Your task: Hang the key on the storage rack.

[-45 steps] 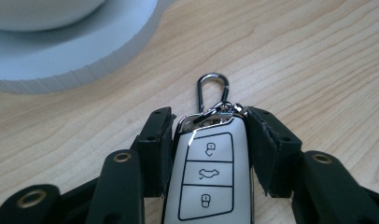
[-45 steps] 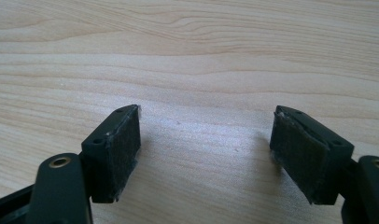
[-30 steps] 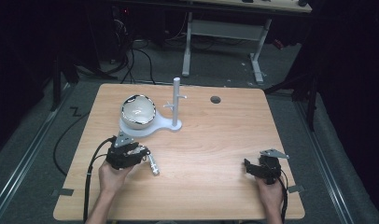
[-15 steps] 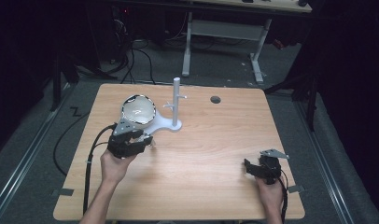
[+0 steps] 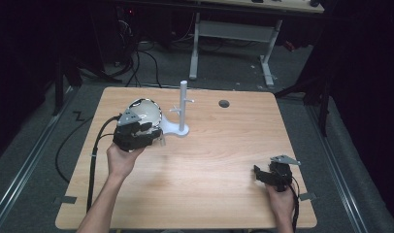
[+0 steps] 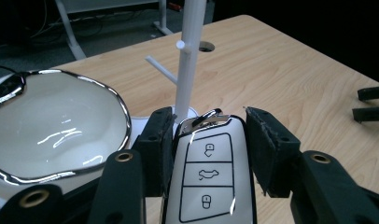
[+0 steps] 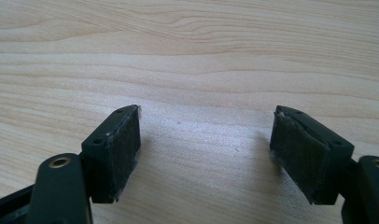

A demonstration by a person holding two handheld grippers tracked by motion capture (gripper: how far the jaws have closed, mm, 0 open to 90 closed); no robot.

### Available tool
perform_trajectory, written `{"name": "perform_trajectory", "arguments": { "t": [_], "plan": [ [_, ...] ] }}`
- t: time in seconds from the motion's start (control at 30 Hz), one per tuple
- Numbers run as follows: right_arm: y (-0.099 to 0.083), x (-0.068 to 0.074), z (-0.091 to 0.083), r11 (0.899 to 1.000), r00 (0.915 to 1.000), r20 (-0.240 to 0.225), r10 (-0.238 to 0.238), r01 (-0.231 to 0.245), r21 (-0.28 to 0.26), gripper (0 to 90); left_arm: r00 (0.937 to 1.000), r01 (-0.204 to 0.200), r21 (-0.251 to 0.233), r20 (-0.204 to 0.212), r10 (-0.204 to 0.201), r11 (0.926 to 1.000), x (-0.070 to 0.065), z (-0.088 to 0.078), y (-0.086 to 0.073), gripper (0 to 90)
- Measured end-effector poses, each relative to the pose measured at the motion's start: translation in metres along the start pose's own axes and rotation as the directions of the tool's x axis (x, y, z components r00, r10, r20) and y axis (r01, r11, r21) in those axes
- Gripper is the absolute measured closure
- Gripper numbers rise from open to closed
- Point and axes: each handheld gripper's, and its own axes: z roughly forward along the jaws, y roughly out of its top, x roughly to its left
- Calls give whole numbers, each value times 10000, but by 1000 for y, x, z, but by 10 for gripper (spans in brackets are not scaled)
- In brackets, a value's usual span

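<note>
My left gripper [image 5: 155, 138] is shut on a white car key fob [image 6: 207, 179] with chrome trim and three buttons, held above the table. It hovers just in front of a white bowl [image 5: 146, 110] with a chrome rim and beside a white peg stand [image 5: 183, 104]. In the left gripper view the bowl [image 6: 52, 126] lies to the left and the stand's post [image 6: 190, 56] rises right behind the fob's tip. My right gripper [image 5: 259, 173] rests open near the front right of the table, and its own view shows nothing between its pads [image 7: 117, 149] but bare wood.
The bowl sits on or against the stand's round base [image 5: 178, 130]. A dark round hole [image 5: 224, 103] lies in the wooden table [image 5: 209, 160] behind the stand. A desk frame and cables stand on the dark floor beyond the far edge.
My left gripper has risen off the table with the key fob and moved away from the person, toward the bowl and stand. The right gripper has stayed put.
</note>
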Motion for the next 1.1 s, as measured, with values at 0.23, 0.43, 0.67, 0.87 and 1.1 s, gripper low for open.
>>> {"name": "perform_trajectory", "arguments": {
  "t": [0.23, 0.43, 0.67, 0.87, 1.1],
  "plan": [
    [0, 0, 0, 10000, 10000, -1, 1, -1, 0, 245, 10000, -18, -2, -92, 18, 10000, 5, 5, 15, 532],
    [0, 0, 0, 10000, 10000, -3, 2, -2, 1, 246, 9999, -57, -24, -155, 57, 10000, 6, 11, 26, 533],
    [0, 0, 0, 10000, 10000, -4, 0, 0, -2, 245, 9984, -349, -117, -449, 343, 9993, 4, 18, 39, 533],
    [0, 0, 0, 10000, 10000, -10, -6, 6, 0, 244, 9991, -143, -107, -399, 139, 9998, 9, 27, 48, 533],
    [0, 0, 0, 10000, 10000, -14, -12, 12, 0, 244, 9991, 215, -166, -355, -221, 9996, 16, 33, 54, 534]
  ]
}}
